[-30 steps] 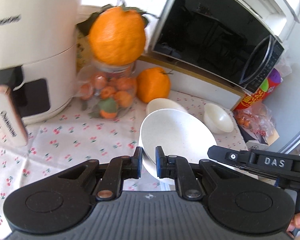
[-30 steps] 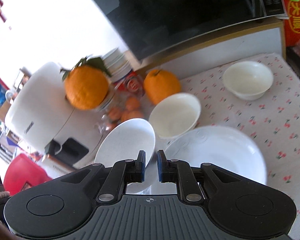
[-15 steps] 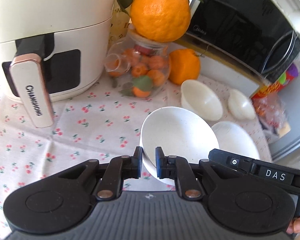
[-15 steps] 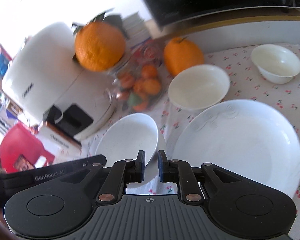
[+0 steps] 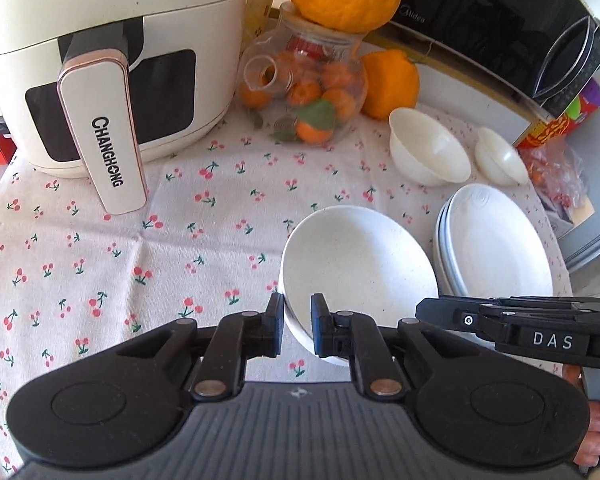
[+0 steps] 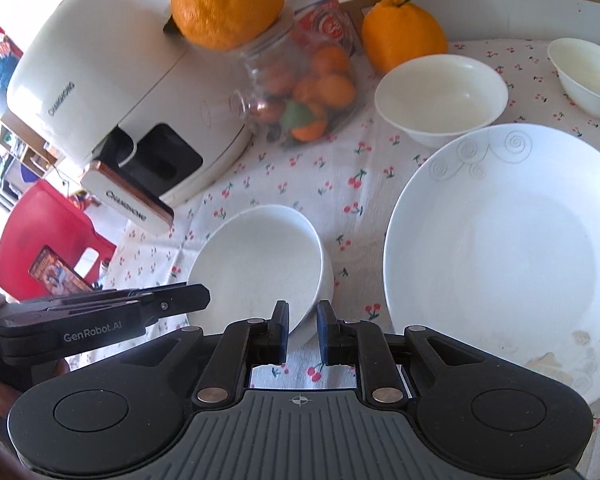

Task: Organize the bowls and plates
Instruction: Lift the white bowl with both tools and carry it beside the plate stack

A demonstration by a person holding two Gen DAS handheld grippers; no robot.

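Bowl Near Landing, Right Grip Easing

Both grippers have swung down and across since the earlier frames, carrying the white bowl away from the fruit jar and low over the cherry-print tablecloth, just beside the stacked plates.

Each gripper holds the bowl by its near rim from opposite sides. The left gripper is clamped tight on the rim. The right gripper has the rim between its pads, yet its jaws are opening; whether the pads still press on the wall is hard to tell through the fisheye blur.

The bowl sits tilted, its far edge higher than the pinched edge, and it may not be resting fully on the cloth. If the right side lets go first, the weight would hang from the left pinch alone, and a smooth glazed rim could slip or pivot, so that the bowl drops or claps against the plates alongside.

The larger cream bowl and the smaller cream bowl stand well apart behind the plates, near the loose orange. Nesting the held bowl with them would mean crossing over the stack, where a low pass could clip the top plate's rim. The air fryer stands clear to the left.
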